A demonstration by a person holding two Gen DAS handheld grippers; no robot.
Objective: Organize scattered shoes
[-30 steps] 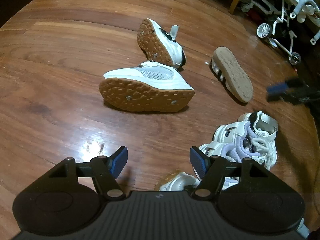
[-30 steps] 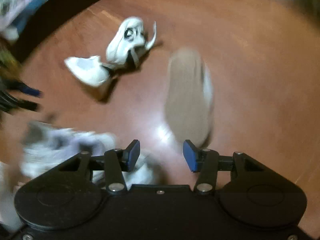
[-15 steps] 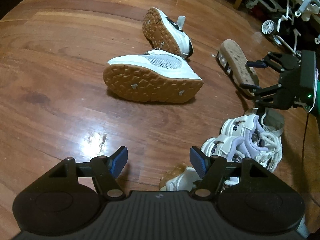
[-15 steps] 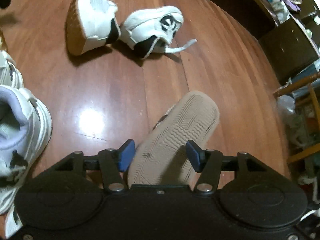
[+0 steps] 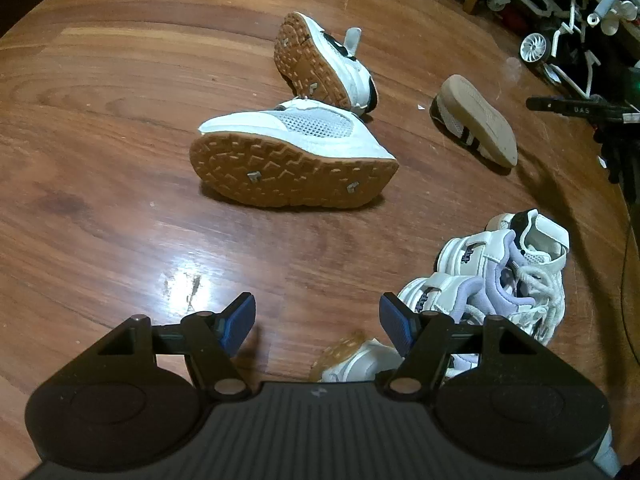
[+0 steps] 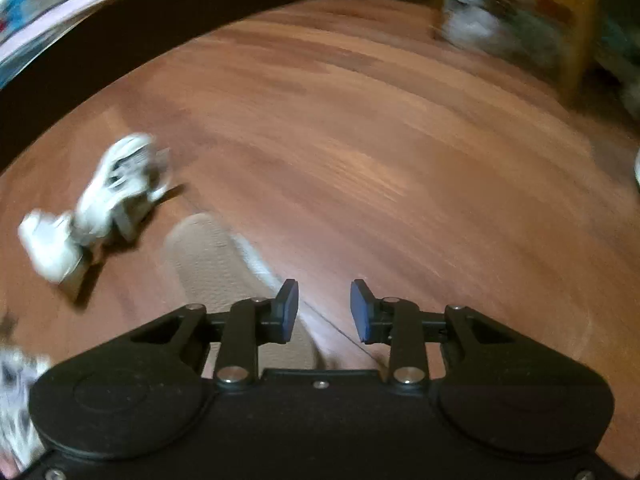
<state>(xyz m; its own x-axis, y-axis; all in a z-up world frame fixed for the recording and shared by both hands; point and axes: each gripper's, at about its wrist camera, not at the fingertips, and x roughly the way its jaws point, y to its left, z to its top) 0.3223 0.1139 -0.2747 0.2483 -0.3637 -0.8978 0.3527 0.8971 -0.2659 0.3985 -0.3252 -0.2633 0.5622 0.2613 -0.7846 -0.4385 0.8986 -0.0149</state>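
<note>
My left gripper (image 5: 317,320) hangs open over bare wooden floor (image 5: 120,120). Ahead lies a white mesh sneaker (image 5: 296,160) on its side, gum sole facing me, with its mate (image 5: 324,64) tipped over behind it. A striped shoe (image 5: 476,120) lies with its tan sole up at the right. Two white and lilac sneakers (image 5: 500,280) sit close by my right finger, and a small shoe (image 5: 352,360) shows under the gripper. In the blurred right wrist view my right gripper (image 6: 325,312) has its jaws opening with nothing between them. The tan-soled shoe (image 6: 212,256) lies just left of it.
A white wheeled frame (image 5: 560,48) and clutter stand at the far right of the left wrist view. Wooden chair legs (image 6: 572,40) rise at the back right in the right wrist view. A dark edge (image 6: 120,24) borders the floor at the back left.
Half a second ago my right gripper straddled the tan-soled shoe; now it has swung right and the shoe lies outside its fingers. The left gripper has kept still.
</note>
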